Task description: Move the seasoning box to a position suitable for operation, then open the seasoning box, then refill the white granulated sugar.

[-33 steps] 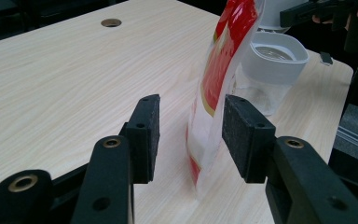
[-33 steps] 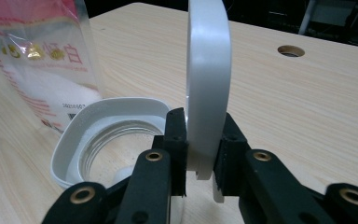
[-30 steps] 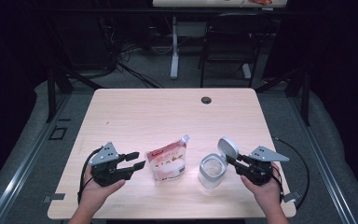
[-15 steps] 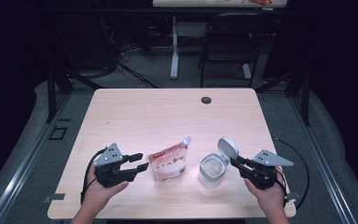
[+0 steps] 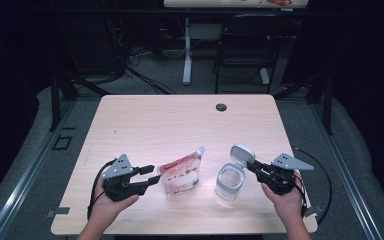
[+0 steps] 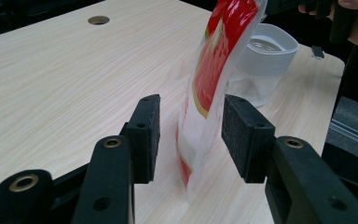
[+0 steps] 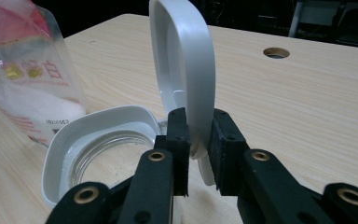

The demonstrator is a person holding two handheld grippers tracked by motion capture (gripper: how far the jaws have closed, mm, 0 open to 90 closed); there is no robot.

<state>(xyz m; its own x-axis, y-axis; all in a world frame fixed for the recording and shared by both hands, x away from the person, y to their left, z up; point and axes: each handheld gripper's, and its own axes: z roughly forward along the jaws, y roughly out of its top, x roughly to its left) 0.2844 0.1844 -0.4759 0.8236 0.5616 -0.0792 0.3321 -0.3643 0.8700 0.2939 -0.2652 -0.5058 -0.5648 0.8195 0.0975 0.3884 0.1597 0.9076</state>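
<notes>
Your left hand-held gripper [image 6: 189,140] jaws apart around the edge of the upright red-and-white pouch [image 5: 179,173] near the bench [image 5: 180,120] front, not yet pressing it, your right hand-held gripper [image 7: 196,140] clamped on the raised white lid [image 7: 186,74] of the clear jar [image 5: 228,182] just beside the pouch

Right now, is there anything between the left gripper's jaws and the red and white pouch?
Nothing visible. The left gripper is open, and the pouch already stands in the gap between its jaws, with bare space on each side. The jar stands beyond the pouch, its lid pinched by the right gripper.
</notes>
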